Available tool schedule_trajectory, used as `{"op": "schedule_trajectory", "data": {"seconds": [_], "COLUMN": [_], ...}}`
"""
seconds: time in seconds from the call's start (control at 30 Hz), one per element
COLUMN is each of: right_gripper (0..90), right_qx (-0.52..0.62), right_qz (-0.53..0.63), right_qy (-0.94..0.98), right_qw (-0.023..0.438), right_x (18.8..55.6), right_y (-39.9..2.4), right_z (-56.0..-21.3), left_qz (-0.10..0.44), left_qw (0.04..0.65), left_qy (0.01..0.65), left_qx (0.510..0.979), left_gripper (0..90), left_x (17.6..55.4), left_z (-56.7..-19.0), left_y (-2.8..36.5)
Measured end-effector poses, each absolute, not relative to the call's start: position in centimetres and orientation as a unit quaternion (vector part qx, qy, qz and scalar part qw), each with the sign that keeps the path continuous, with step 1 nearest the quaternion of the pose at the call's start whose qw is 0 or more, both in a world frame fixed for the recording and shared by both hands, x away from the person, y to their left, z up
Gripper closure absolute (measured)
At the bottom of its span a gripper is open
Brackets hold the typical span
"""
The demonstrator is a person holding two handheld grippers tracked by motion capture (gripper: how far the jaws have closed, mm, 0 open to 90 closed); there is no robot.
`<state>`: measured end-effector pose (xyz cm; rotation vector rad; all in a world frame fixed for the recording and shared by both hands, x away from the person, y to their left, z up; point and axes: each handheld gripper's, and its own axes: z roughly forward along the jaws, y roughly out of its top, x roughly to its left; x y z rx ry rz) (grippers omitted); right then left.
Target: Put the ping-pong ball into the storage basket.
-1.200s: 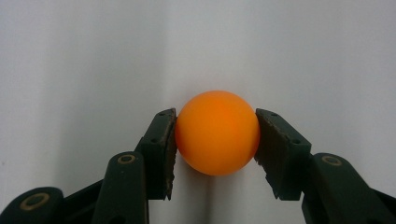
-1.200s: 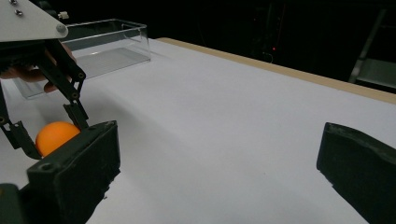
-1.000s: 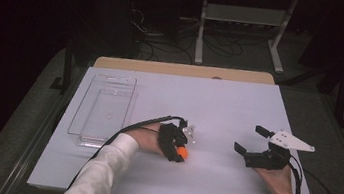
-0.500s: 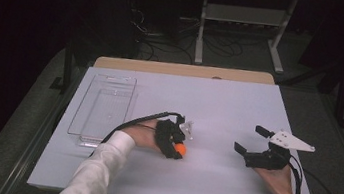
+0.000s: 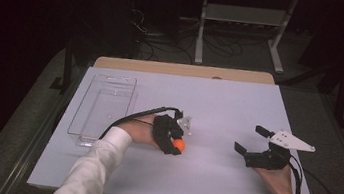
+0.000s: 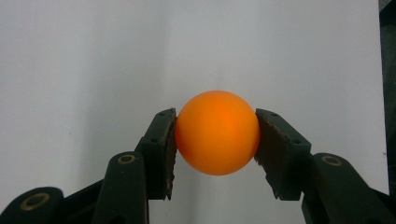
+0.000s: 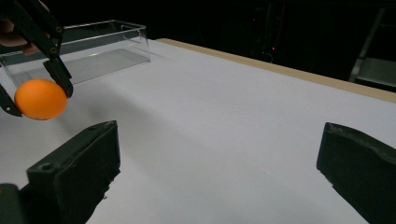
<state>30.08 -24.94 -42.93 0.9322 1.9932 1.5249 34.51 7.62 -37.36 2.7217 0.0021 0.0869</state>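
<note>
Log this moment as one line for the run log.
left gripper: shut on orange ball | right gripper: open, holding nothing | clear tray: on table, left side

Smooth matt orange ball (image 6: 217,138), clear glossy plastic tray (image 5: 103,105), matt white table (image 5: 229,104).

The ball (image 6: 217,139) was held between the jaws of the left gripper (image 5: 177,145), just above the desk (image 5: 219,108). The tray (image 5: 103,108) was set to that gripper's left. The right gripper (image 5: 250,146) was placed well apart to its right.
</note>
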Motion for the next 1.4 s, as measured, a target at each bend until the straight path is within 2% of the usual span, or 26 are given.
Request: {"op": "schedule_trajectory", "data": {"seconds": [1.4], "right_gripper": [0.0], "right_qx": [0.339], "right_qz": [0.553], "right_qy": [0.726], "right_qw": [0.228], "right_x": [30.1], "right_y": [-25.0], "right_z": [-43.0], "left_qz": [0.062], "left_qw": [0.186], "left_qy": [-0.011], "left_qx": [0.98], "left_gripper": [50.6], "left_x": [34.3], "left_z": [-33.0], "left_y": [9.3]}}
